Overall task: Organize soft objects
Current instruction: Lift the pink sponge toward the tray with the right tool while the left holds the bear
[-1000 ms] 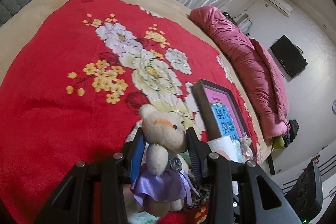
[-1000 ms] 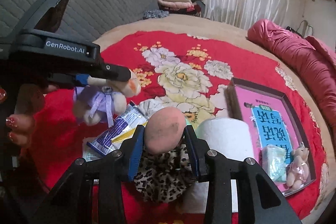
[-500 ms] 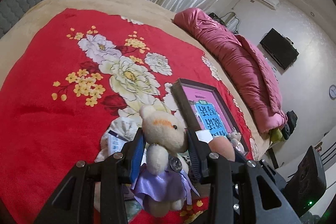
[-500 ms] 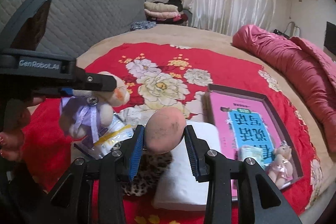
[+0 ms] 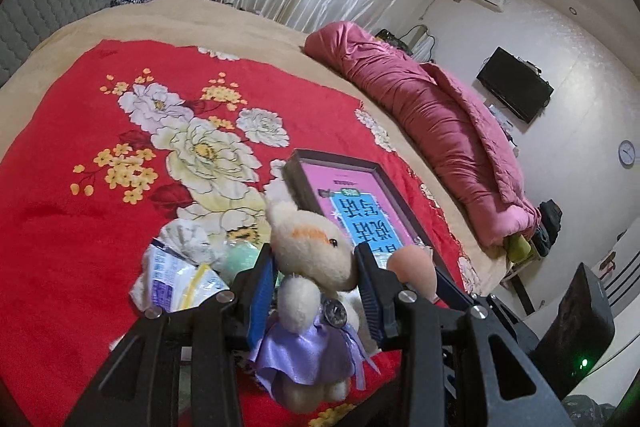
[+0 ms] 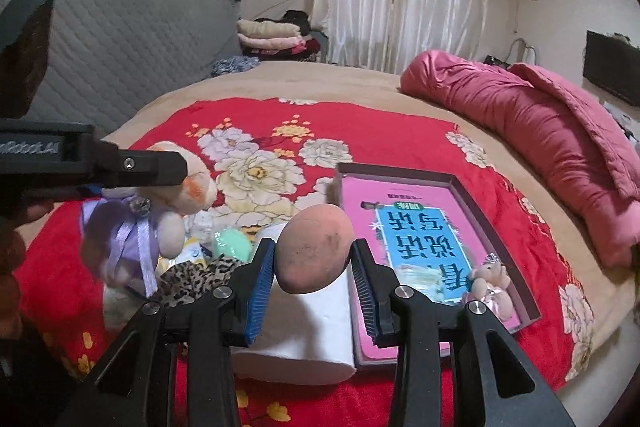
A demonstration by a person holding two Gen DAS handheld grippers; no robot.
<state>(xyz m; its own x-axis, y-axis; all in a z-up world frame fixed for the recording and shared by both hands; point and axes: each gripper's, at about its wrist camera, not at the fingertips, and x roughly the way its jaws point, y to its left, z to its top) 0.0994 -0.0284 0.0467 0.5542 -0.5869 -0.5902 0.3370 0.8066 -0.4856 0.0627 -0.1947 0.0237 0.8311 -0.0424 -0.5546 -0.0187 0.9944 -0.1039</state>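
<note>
Left hand-held gripper (image 5: 316, 301) is partly closed, blue pads clamping the small cream plush bear in a purple satin dress (image 5: 310, 291) by head and shoulders so the limp body hangs clear of the red floral blanket (image 5: 80, 227) on the bed. Right hand-held gripper (image 6: 314, 281) pinches the peach-pink egg-shaped sponge (image 6: 314, 251) at its widest part, above the white tissue roll (image 6: 304, 331). Both aim toward the dark shallow box with the pink book (image 6: 416, 235), likely the drop spot, since a small pink-dressed bear (image 6: 490, 285) sits inside; leopard-print fabric (image 6: 196, 279) and a crinkled packet (image 5: 176, 275) lie unsorted beside it.
</note>
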